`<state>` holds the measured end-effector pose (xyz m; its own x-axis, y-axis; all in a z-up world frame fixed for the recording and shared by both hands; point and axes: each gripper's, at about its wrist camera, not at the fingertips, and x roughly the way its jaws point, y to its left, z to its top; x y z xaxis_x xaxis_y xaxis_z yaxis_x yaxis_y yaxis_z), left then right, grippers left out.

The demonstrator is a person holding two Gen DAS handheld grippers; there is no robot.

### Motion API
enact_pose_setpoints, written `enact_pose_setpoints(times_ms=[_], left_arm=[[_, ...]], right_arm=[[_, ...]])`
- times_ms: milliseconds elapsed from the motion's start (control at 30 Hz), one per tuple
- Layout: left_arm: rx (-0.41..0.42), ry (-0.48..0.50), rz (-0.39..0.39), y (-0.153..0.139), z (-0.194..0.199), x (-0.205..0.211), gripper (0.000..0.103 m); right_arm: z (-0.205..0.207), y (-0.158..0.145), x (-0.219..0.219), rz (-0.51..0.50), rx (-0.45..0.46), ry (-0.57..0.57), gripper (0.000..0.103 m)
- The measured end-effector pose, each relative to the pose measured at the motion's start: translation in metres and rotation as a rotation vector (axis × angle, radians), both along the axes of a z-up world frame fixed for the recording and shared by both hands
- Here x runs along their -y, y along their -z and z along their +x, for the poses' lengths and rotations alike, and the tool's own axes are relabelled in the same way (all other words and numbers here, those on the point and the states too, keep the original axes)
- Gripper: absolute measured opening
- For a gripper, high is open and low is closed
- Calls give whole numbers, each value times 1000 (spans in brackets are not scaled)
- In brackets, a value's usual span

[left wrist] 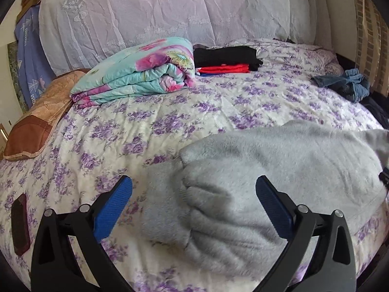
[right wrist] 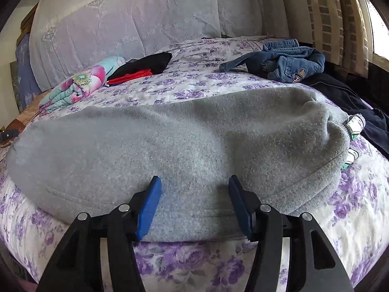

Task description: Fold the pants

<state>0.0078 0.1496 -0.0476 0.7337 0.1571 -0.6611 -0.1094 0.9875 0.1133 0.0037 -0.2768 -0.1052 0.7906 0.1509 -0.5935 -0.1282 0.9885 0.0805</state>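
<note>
At near edge of bed (right wrist: 73,221): both grippers over grey fleece pants (right wrist: 182,141). Left gripper (left wrist: 194,188) spread wide, holding nothing, above bunched cuff end. Right gripper (right wrist: 195,186) spread too, jaws straddling near hem, not pinching. Pants lie flat across bed, already doubled by look. Fabric soft, thick, light, non-slip; likely droops, so pinch the hem seam or cuff, both layers. Waistband end rumpled, tag (right wrist: 355,124) sticking out; layer count unclear. Farther: jeans (right wrist: 287,60), folded stack (left wrist: 226,62), quilt (left wrist: 136,73).
</note>
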Motion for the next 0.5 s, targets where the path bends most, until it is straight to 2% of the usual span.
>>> enact_pose_setpoints(times_ms=[33,67,100,167,200,267,300,367,433,500], left_arm=[[-35,-14,31,10,1,-2,99],[-109,-32,50,28,5,-7,99],[-140,-27,3,39,6,-14,99],[-147,-43,-181,46,3,-36,99],[-167,-48,-246,46,4,-44,99],[-160,-72,-330,41,4,-53,99],[-146,-82,-320,36,3,-50,99],[-73,-81,-240,16,-5,-33,98],[1,-25,-207,-6,-15,-7,98],[66,64,-214,-25,-22,26,98]], right_arm=[[-3,-1,1,4,2,0,58],[-4,-1,1,5,2,-1,58],[-5,-1,1,4,4,-2,58],[-5,-2,1,4,2,-3,58],[-5,-1,1,3,2,-4,58],[-5,-2,1,2,2,-2,58],[-5,-2,1,4,3,-2,58],[-6,-1,1,12,4,-4,59],[-7,-1,3,24,7,-10,60],[-8,-1,5,48,13,-22,62]])
